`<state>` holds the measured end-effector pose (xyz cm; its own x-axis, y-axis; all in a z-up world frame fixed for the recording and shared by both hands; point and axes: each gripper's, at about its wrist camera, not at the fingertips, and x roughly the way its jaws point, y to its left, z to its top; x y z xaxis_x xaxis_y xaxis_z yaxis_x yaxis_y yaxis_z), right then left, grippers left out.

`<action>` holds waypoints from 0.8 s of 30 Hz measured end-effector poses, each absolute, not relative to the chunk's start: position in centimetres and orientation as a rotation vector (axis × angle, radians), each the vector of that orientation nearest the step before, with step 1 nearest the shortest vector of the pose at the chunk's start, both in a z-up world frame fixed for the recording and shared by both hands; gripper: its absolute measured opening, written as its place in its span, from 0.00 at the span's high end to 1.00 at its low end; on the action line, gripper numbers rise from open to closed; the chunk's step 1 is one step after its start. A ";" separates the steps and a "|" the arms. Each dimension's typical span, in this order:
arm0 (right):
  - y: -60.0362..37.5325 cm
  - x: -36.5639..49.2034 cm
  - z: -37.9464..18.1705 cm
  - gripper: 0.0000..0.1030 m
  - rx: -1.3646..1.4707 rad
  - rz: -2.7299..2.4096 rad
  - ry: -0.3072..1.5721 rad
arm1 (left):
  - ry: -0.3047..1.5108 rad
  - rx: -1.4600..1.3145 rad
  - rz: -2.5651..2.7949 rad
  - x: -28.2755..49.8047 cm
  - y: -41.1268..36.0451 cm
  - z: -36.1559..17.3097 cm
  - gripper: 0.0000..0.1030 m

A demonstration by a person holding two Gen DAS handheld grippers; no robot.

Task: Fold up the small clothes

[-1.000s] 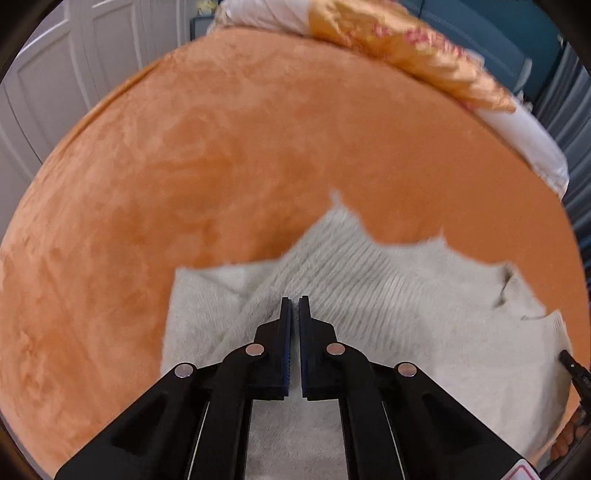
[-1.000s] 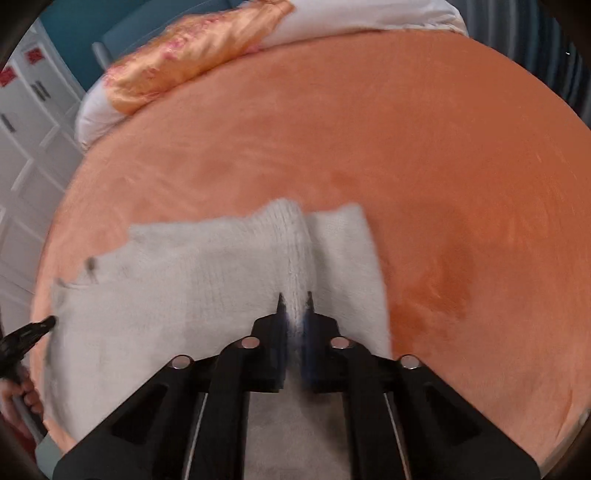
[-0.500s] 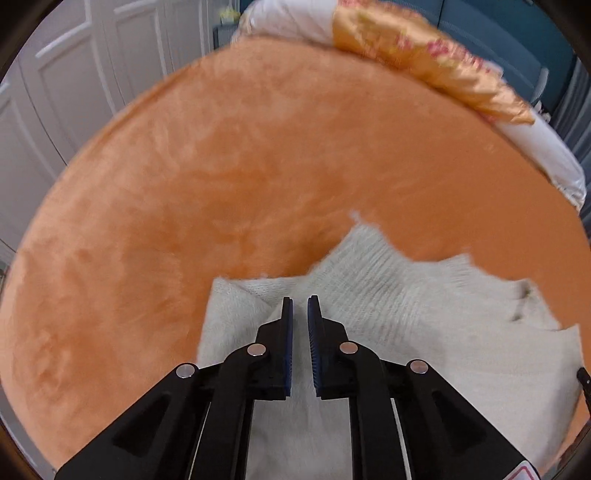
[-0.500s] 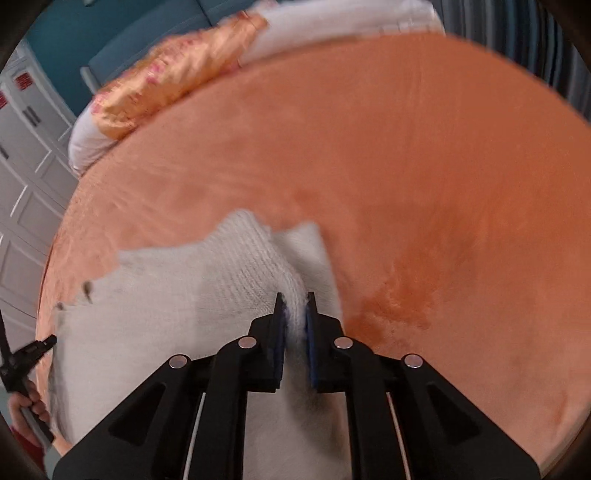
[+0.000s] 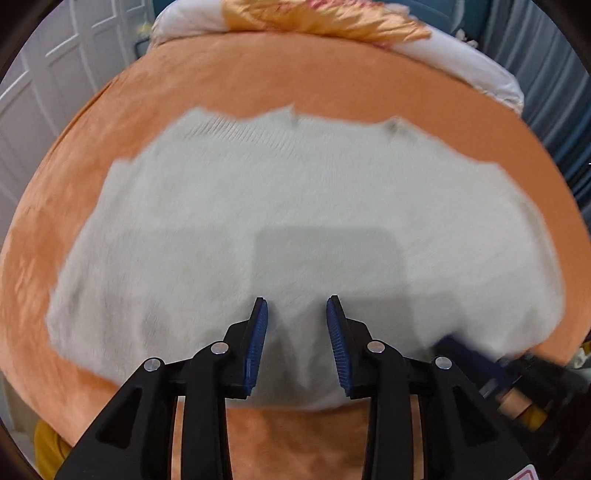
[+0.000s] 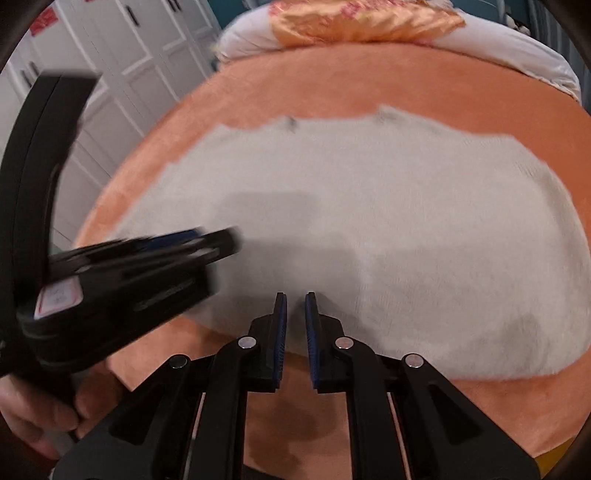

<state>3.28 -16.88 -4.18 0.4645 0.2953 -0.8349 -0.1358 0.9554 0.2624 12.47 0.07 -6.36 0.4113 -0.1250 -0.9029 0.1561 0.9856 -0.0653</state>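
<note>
A white knit garment [image 5: 295, 192] lies flat on the orange blanket [image 5: 295, 74], blurred by motion in both views. My left gripper [image 5: 295, 302] hovers over the garment's near edge. Its jaws are opening and nothing is pinched between them. In the right wrist view the left gripper [image 6: 229, 236] reaches in from the left above the garment [image 6: 369, 206]. My right gripper [image 6: 295, 295] sits over the near edge with only a narrow slit between its pads, and I see no cloth lifted into it. The right gripper [image 5: 443, 341] shows as a blur at the lower right of the left wrist view.
A gold and white pillow [image 5: 314, 18] lies at the far end of the bed. White cupboard doors [image 6: 129, 55] stand to the left. A person's hand [image 6: 33, 417] holds the left gripper's handle. Bare orange blanket [image 6: 369, 81] surrounds the garment.
Both grippers have drawn back from the garment's side folds to its near edge. The left jaws have let go of the cloth and spread apart. The whole garment now lies in view.
</note>
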 end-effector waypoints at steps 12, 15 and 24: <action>-35.3 -1.9 -6.3 1.00 0.473 -0.140 1.053 | 1.160 -0.012 -0.090 9.9 5.3 -6.6 0.67; -35.5 -2.6 -6.0 1.00 0.464 -0.175 1.061 | 1.161 -0.028 -0.078 9.2 5.9 -6.4 0.67; -35.7 -1.6 -1.5 0.43 0.405 -0.222 0.925 | 1.068 -0.191 0.025 9.1 11.1 -2.9 0.67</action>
<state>-1.60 -35.69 -1.48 0.5862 -0.0135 -0.8101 0.3563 0.9023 0.2428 9.05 11.09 -2.86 0.4833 -0.0724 -0.8724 -0.1127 0.9831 -0.1440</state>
